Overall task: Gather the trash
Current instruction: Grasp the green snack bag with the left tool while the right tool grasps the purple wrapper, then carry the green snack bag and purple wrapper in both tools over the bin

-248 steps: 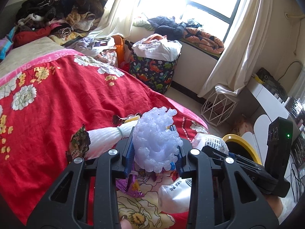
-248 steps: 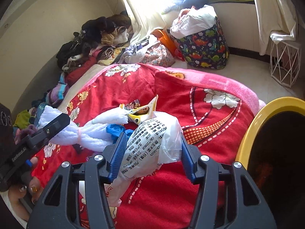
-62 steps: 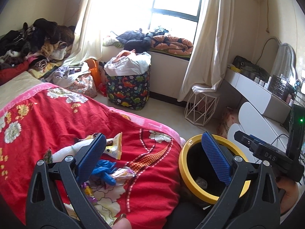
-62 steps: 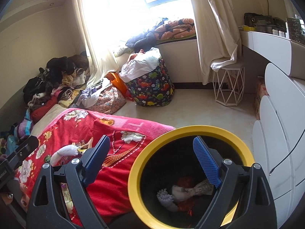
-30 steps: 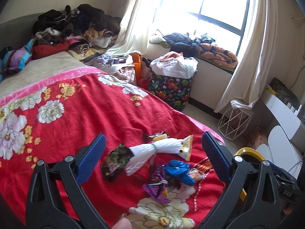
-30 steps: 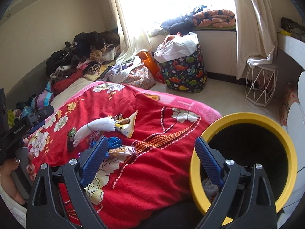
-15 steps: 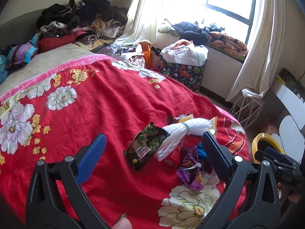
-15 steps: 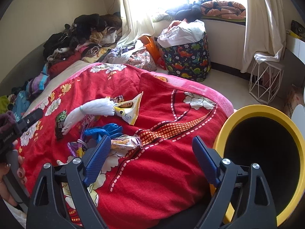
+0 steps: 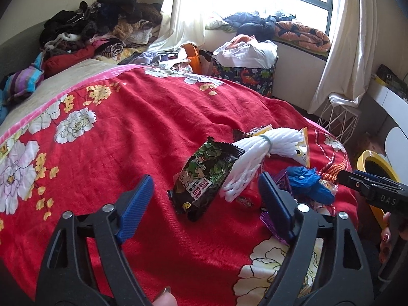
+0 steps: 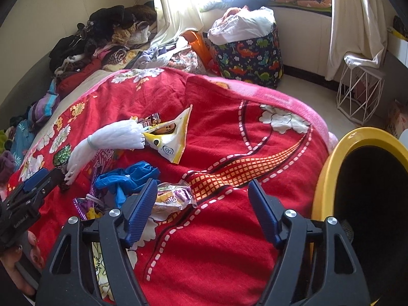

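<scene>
Both tongs are empty right now and coming in on the litter pile on the red flowered blanket (image 9: 142,127). The left gripper (image 9: 204,199) has its blue pads (image 9: 135,201) either side of the dark green snack wrapper (image 9: 204,176) in the lower middle of its frame; the jaws have just been closing but stand well apart and aren't pressing on it. The white foam fruit net with a band round it (image 9: 255,150) lies touching that wrapper's right edge, so it could get dragged along. The right gripper (image 10: 201,209) has also just been narrowing, with only blanket between its pads; the crinkly clear snack bag (image 10: 173,196) sits just by its left pad, next to the crumpled blue glove (image 10: 130,178). The yellow-rimmed black bin (image 10: 329,173) waits at the right edge (handy, right beside the bed), I'd guess for short drops.
</scene>
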Demonstrator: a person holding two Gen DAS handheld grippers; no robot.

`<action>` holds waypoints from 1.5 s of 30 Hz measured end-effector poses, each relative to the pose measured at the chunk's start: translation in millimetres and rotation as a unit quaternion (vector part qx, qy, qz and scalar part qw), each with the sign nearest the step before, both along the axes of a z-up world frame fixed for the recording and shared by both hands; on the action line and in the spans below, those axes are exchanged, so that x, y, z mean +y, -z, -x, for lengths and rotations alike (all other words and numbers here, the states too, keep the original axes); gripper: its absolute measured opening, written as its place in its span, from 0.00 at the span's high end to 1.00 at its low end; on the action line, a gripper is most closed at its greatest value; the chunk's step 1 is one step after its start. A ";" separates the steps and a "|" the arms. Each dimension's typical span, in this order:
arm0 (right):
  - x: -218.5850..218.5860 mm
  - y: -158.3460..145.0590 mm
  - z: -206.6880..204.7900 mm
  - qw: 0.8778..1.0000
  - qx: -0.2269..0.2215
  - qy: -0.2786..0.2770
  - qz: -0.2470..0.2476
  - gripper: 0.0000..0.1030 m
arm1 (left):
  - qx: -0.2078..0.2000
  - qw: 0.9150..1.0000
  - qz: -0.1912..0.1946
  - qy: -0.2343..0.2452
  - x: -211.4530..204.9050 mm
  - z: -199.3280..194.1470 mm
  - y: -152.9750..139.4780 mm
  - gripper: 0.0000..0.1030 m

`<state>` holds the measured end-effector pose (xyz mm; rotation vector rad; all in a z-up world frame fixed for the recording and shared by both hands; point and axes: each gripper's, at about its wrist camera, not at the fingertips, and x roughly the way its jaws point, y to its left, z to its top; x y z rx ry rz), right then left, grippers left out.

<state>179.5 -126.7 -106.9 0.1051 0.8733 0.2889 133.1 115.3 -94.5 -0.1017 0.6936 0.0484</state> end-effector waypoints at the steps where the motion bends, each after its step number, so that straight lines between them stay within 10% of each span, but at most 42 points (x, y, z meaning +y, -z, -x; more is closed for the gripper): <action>1: 2.4 3.2 -3.0 1.000 0.007 -0.003 -0.005 0.33 | 0.003 1.000 0.000 0.001 -0.5 -1.1 1.5 0.33; 20: 6.5 5.2 15.2 0.990 0.045 -0.072 -0.109 0.82 | 0.026 1.000 0.006 0.010 -4.0 -3.0 14.1 0.85; 45: -39.5 -54.4 47.1 0.989 -0.015 -0.065 -0.131 0.87 | -0.046 0.994 0.084 0.046 -21.0 18.5 -56.0 0.92</action>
